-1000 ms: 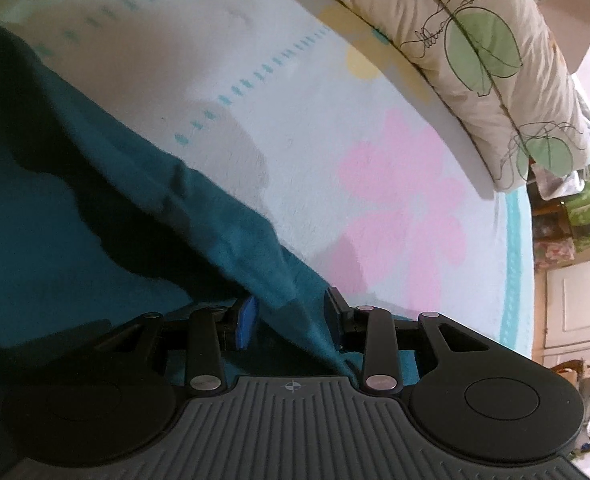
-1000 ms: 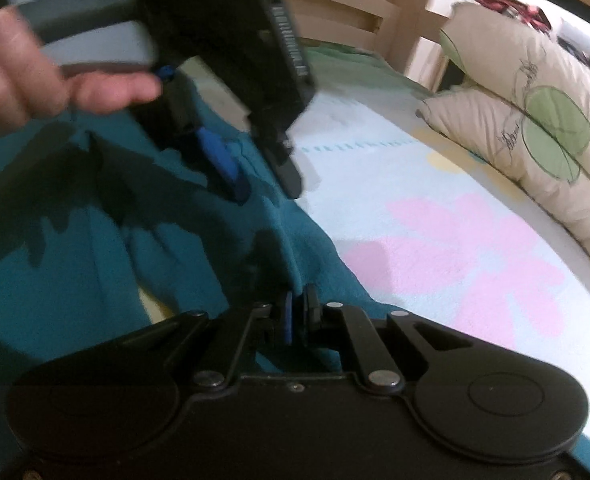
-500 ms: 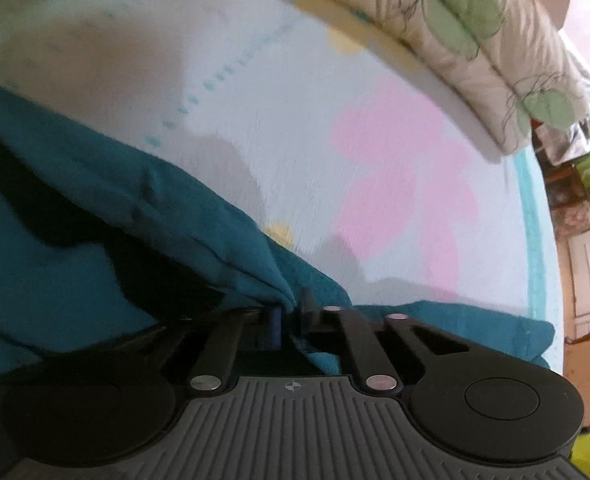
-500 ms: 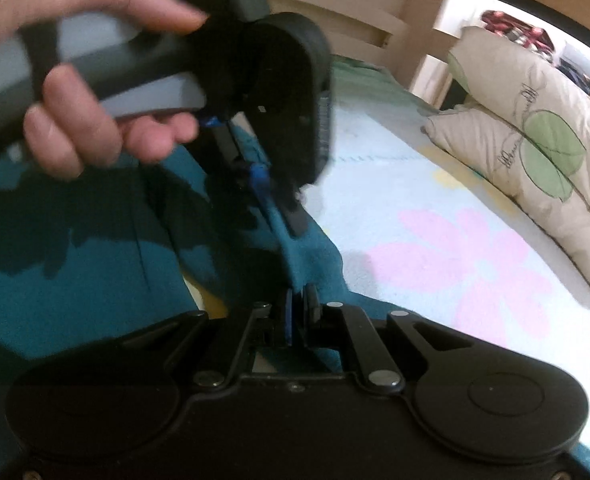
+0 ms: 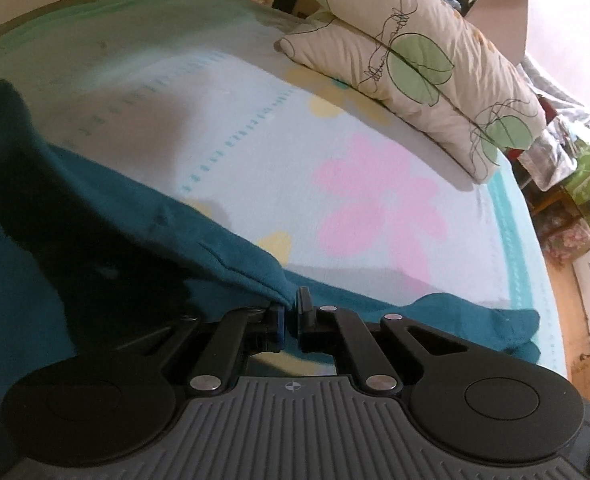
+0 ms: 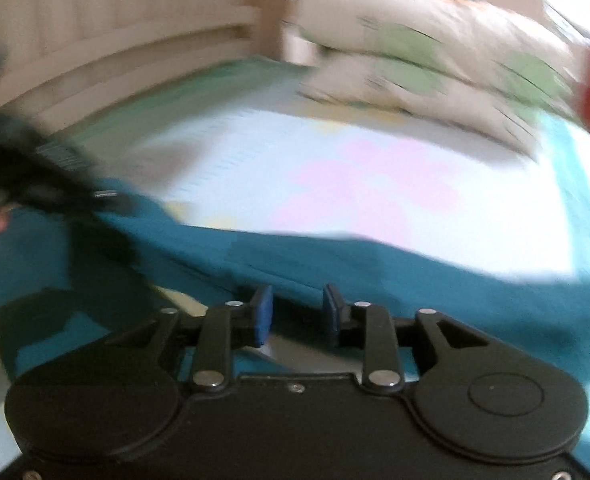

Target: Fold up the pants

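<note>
Teal pants (image 5: 143, 224) lie spread on the bed. My left gripper (image 5: 291, 306) is shut on a hem corner of the pants and holds that edge lifted above the sheet, with cloth hanging in shadow beneath. In the blurred right wrist view, the pants (image 6: 375, 268) stretch across the bed in front of my right gripper (image 6: 297, 304). It is open, and its blue pads (image 6: 263, 308) hold nothing. The left gripper (image 6: 107, 196) shows at the left of that view, holding the pants' edge.
The bed has a pale sheet (image 5: 255, 92) with a pink flower (image 5: 379, 204). Two leaf-print pillows (image 5: 419, 60) lie at the far side. A wooden bed frame (image 6: 115, 52) stands behind. Clutter (image 5: 575, 184) lies past the bed's right edge.
My right gripper has opened and let go of the pants, and it has swung away to the right. My left gripper closed on the pants' edge and keeps it lifted.
</note>
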Motion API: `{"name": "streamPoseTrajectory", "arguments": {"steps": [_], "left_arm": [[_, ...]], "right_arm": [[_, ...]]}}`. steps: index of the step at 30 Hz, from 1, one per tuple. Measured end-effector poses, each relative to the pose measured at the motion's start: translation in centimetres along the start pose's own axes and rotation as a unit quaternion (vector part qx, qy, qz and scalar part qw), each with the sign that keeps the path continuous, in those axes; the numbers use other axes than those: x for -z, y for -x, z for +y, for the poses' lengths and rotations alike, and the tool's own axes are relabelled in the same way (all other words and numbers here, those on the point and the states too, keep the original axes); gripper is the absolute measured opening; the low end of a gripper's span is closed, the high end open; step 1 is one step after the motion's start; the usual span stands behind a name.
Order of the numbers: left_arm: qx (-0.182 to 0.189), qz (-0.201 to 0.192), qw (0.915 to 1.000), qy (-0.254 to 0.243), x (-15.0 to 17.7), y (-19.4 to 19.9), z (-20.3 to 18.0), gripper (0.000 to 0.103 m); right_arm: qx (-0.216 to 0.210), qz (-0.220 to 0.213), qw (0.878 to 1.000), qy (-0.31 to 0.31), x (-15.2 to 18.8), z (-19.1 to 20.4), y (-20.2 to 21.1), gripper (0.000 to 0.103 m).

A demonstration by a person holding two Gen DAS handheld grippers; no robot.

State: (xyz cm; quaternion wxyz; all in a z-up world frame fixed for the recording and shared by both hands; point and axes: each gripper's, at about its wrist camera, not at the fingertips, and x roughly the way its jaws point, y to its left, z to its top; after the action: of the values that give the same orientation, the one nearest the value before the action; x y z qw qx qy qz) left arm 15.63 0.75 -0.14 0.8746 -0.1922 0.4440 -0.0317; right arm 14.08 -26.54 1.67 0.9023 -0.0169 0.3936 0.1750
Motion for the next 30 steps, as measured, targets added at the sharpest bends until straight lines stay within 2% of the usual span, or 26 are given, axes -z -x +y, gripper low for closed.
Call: {"name": "streamPoseTrajectory", "arguments": {"steps": [4, 5, 9, 15, 19, 21, 23, 25, 28, 29, 30], "left_arm": [[-0.002, 0.015, 0.9999, 0.002, 0.2, -0.6, 0.0, 0.005], [-0.004, 0.018, 0.9998, 0.001, 0.2, -0.8, 0.1, 0.005], [-0.006, 0.018, 0.9998, 0.004, 0.4, -1.0, 0.4, 0.005], [-0.013, 0.026, 0.9996, 0.005, 0.8, -1.5, 0.7, 0.005], [-0.018, 0.027, 0.9995, 0.003, 0.7, -1.7, 0.8, 0.005], [-0.018, 0.027, 0.9995, 0.002, 0.7, -1.8, 0.8, 0.005], [-0.017, 0.028, 0.9995, 0.003, 0.7, -1.9, 0.9, 0.005], [-0.016, 0.032, 0.9994, 0.005, 0.6, -2.1, 1.0, 0.005], [-0.016, 0.035, 0.9993, 0.003, 0.6, -2.3, 1.0, 0.005], [-0.016, 0.035, 0.9993, 0.002, 0.6, -2.3, 1.0, 0.005], [-0.017, 0.034, 0.9993, 0.002, 0.6, -2.3, 1.0, 0.005]], "right_arm": [[0.072, 0.022, 0.993, -0.092, 1.1, -6.6, 1.7, 0.054], [0.095, 0.025, 0.988, -0.122, 1.3, -8.6, 2.0, 0.058], [0.144, 0.026, 0.961, -0.235, 1.2, -15.5, 1.7, 0.058], [0.151, 0.002, 0.93, -0.335, 0.5, -21.9, -0.7, 0.058], [0.163, -0.005, 0.91, -0.382, 0.7, -24.3, -3.0, 0.058], [0.19, -0.007, 0.91, -0.369, 0.6, -25.3, -3.9, 0.058], [0.198, -0.017, 0.916, -0.349, 0.4, -25.7, -4.4, 0.061], [0.196, -0.015, 0.922, -0.334, 0.3, -26.1, -5.0, 0.065], [0.169, 0.01, 0.932, -0.32, 0.4, -26.6, -5.8, 0.065], [0.156, 0.018, 0.937, -0.313, 0.6, -26.7, -6.0, 0.055], [0.143, 0.027, 0.94, -0.309, 0.5, -26.6, -6.0, 0.029]]}}
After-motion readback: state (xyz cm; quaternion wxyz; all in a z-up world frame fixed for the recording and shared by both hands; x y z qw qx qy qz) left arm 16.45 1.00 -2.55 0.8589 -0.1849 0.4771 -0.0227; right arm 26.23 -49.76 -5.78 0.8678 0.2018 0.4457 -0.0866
